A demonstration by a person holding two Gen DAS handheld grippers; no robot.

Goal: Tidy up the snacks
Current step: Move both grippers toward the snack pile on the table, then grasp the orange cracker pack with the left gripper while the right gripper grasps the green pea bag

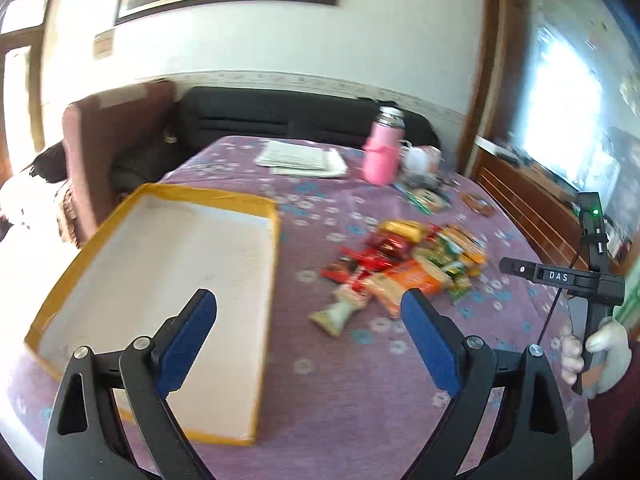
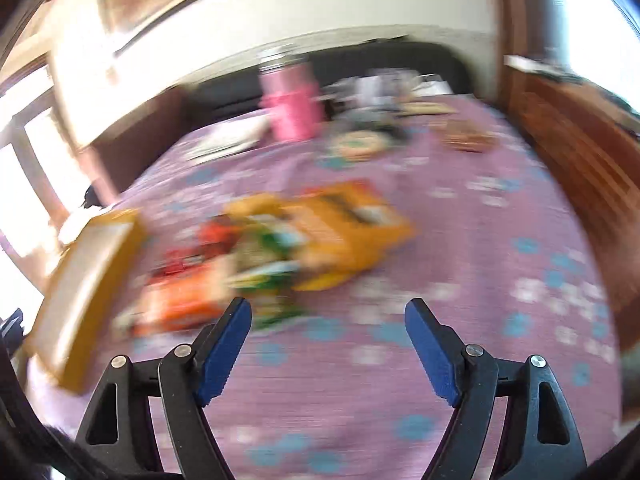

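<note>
Blue pads line the fingers of both tools, and both sets of jaws stand wide apart with nothing between them. Left gripper (image 1: 309, 312) hovers above the purple flowered tablecloth (image 1: 340, 400), its left finger over the near part of the shallow yellow-rimmed box (image 1: 276, 216), whose white floor holds nothing. Right gripper (image 2: 328, 320) hangs low over bare cloth; its view is heavily motion-blurred, so detail there is unreliable. Snack pile (image 1: 404, 264) lies ahead and to the right of the left jaws, and ahead and to the left of the right jaws, between the box and the right tool. In the right wrist view the nearest packets sit just beyond the left fingertip, so the right gripper appears the nearer of the two, and a first pick is judged to fall to it. Nearest the left jaws lies a pale green-and-white packet (image 1: 336, 314), long axis running diagonally from near left to far right; an orange packet (image 1: 416, 280) lies just behind it. The box stands just left of the pile, its long side running away from the camera. Farther back stand a pink flask (image 1: 382, 148), a stack of papers (image 1: 304, 158) and small clutter, well apart from the pile. Nothing stands between either tool and the snacks; overlapping packets are the likely difficulty.
</note>
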